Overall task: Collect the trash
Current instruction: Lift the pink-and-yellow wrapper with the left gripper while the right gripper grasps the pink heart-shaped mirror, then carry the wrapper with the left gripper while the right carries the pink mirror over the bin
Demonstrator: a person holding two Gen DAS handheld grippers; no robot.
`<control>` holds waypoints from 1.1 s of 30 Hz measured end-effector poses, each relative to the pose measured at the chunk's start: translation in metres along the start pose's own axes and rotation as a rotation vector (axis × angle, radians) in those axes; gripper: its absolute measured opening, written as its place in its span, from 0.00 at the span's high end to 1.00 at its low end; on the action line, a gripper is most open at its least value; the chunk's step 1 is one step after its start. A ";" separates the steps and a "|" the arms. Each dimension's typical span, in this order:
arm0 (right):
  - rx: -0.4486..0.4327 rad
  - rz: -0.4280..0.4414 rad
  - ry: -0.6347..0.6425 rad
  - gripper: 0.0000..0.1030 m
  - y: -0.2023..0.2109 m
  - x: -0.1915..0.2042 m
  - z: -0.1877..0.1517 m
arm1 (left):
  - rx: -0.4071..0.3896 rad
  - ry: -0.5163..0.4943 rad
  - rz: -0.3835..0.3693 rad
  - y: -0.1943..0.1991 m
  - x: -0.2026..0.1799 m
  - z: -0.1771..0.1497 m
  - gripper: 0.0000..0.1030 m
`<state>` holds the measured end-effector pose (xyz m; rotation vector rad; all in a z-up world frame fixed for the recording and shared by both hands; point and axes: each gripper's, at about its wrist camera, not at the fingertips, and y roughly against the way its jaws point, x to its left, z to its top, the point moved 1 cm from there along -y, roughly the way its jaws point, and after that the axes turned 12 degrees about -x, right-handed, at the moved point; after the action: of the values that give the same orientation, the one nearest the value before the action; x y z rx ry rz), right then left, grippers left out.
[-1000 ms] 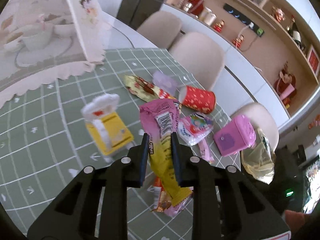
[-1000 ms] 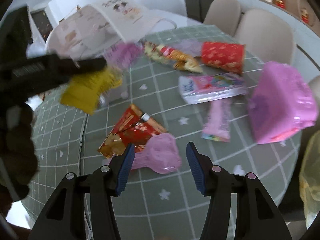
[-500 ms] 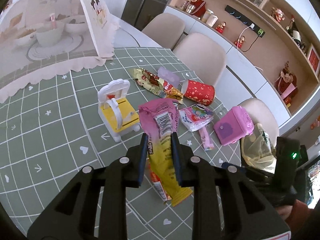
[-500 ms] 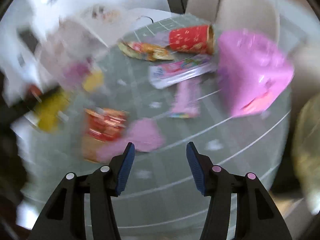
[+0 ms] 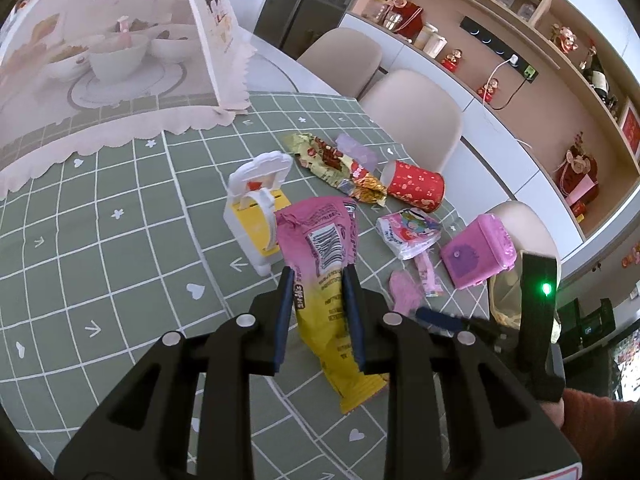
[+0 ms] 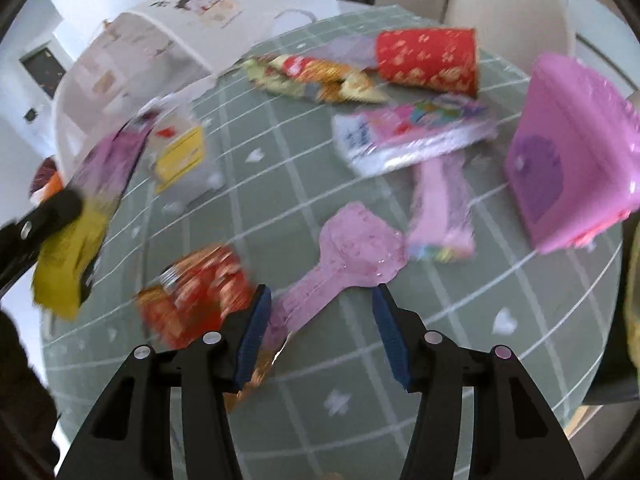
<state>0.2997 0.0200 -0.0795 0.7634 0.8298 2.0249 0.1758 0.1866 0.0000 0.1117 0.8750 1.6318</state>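
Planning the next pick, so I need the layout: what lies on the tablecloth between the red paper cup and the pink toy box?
In the left wrist view, a pink cartoon-printed packet lies between the red paper cup and the pink toy box. The right wrist view agrees.

Only a barcode (image 5: pixel 327 248) readable, printed on the pink-and-yellow wrapper (image 5: pixel 320 240); small lettering beside it too tiny to make out.

Black tongs (image 5: pixel 316 312), blue pads (image 6: pixel 252 332), silver screws, rust-orange sleeve (image 5: pixel 596 420)
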 end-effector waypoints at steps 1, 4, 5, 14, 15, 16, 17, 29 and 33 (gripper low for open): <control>-0.008 -0.016 -0.003 0.51 -0.002 -0.001 0.002 | 0.002 0.005 0.002 -0.001 0.002 0.000 0.78; -0.032 -0.059 -0.023 0.51 -0.009 -0.003 0.012 | 0.007 0.007 0.003 -0.003 0.006 -0.001 0.78; -0.039 -0.069 -0.033 0.51 -0.011 -0.002 0.014 | 0.008 0.005 0.004 -0.003 0.006 -0.001 0.78; -0.123 -0.190 0.098 0.51 -0.031 -0.006 0.031 | 0.031 -0.019 0.015 -0.007 0.001 -0.007 0.78; -0.131 -0.172 0.132 0.51 -0.032 -0.006 0.032 | 0.033 -0.022 0.016 -0.007 0.000 -0.007 0.78; -0.127 -0.157 0.138 0.52 -0.031 -0.007 0.031 | 0.035 -0.026 0.017 -0.006 -0.001 -0.007 0.78; -0.115 -0.124 0.130 0.53 -0.028 -0.011 0.030 | 0.034 -0.030 0.020 -0.005 -0.001 -0.007 0.78; -0.250 0.089 0.085 0.53 0.082 -0.038 0.028 | -0.010 -0.119 0.001 0.000 -0.046 0.012 0.78; -0.364 0.024 0.117 0.53 0.130 -0.052 0.043 | -0.087 -0.204 -0.055 0.008 -0.086 0.039 0.78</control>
<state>0.3003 -0.0721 0.0351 0.4544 0.4943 2.1762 0.2134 0.1295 0.0659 0.1886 0.6452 1.5739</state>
